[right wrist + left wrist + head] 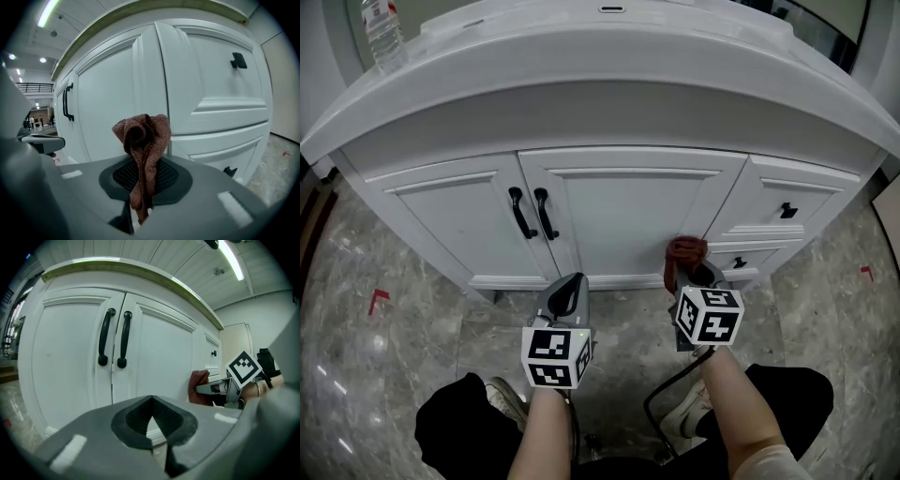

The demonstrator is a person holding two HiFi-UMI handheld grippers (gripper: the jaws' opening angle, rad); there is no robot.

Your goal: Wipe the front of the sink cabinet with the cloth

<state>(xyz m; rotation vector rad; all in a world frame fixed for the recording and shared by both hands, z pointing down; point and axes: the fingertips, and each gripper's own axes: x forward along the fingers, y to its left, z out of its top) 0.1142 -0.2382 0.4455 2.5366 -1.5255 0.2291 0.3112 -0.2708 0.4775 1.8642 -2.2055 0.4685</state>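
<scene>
A: Cloth first. How will it handle?

B: The cloth (143,136) looks soft, light and limp, so I'd expect it to flop and fold, with nothing fragile about it. The ribbed pads should keep it from slipping. Best hold is a bunched tail with the wad standing clear for wiping, which is how it sits.

A: Looks?

B: Reddish-brown, coarse knit. It's crumpled into a knot above the jaws, with a thin strip hanging down between them.

A: Where is it?

B: In the right gripper (689,277), whose jaws are pinching that strip. The wad is low on the sink cabinet (623,202), by the seam between the right door and the drawers (769,220). It's very near the white face, but I can't tell if it's touching.

A: Other side?

B: The left gripper (151,414) has its jaws pressed together with nothing between them. It's held low before the doors, below the black handles (532,213), apart from the cabinet and beside the right gripper.
</scene>
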